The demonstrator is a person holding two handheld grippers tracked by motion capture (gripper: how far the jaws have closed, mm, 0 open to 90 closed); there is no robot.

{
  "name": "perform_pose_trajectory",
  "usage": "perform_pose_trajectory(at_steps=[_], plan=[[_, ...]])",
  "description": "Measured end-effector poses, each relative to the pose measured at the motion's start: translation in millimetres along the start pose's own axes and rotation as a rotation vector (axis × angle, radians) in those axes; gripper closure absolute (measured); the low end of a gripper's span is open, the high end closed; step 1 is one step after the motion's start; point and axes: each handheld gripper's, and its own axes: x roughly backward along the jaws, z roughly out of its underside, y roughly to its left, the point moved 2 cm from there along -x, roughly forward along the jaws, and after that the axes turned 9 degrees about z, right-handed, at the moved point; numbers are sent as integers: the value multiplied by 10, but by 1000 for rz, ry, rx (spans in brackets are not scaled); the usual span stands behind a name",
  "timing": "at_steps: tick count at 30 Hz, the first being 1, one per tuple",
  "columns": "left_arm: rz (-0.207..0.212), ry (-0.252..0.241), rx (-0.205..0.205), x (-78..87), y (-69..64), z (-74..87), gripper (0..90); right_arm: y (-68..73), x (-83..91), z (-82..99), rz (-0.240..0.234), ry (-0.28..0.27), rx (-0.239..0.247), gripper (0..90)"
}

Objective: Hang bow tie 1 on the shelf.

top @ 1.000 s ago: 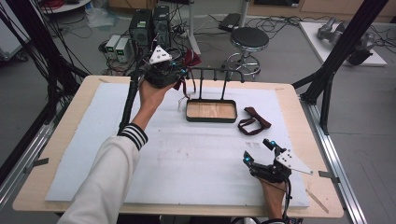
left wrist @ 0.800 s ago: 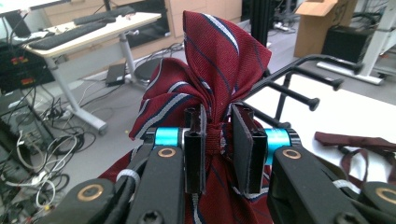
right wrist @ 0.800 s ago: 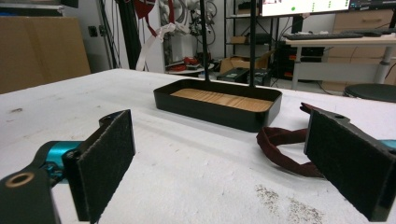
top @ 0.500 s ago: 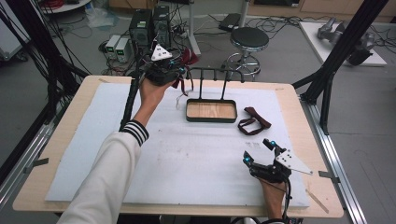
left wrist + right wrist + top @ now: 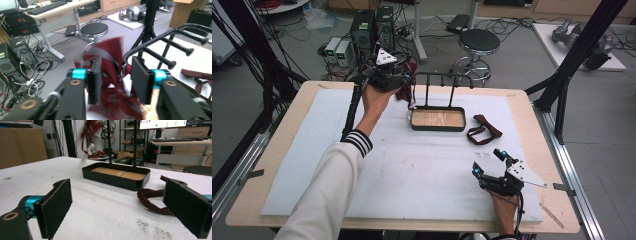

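My left gripper (image 5: pixel 406 82) is raised at the left end of a black peg rack (image 5: pixel 442 75) that stands in a wooden-floored tray (image 5: pixel 438 119). Its jaws have just been opening. A dark red cloth band (image 5: pixel 112 55) hangs blurred between the parted pads of the left gripper (image 5: pixel 116 76), beside the rack's pegs (image 5: pixel 175 42). A second dark red band (image 5: pixel 483 131) lies on the white mat right of the tray. My right gripper (image 5: pixel 488 161) rests open near the front right, and in its own view the right gripper (image 5: pixel 122 206) faces the tray (image 5: pixel 117 176) and that band (image 5: pixel 150 197).
The white mat (image 5: pixel 422 165) covers most of the wooden table. A black stool (image 5: pixel 478 42) and computer boxes (image 5: pixel 372 25) stand on the floor behind the table. Black frame posts (image 5: pixel 572 65) rise at the right rear corner.
The left gripper's jaws have parted, and the red band now swings loose and blurred between them. The right gripper has stayed in place.
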Motion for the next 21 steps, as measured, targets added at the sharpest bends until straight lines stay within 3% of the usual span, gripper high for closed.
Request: perform_pose_trajectory(at_steps=[9, 21], plan=[[10, -38, 0, 34, -5, 4, 296, -1, -3, 0, -3, -4, 6, 78], [76, -121, -11, 226, -41, 72, 210, -1, -2, -1, -2, -3, 6, 79]])
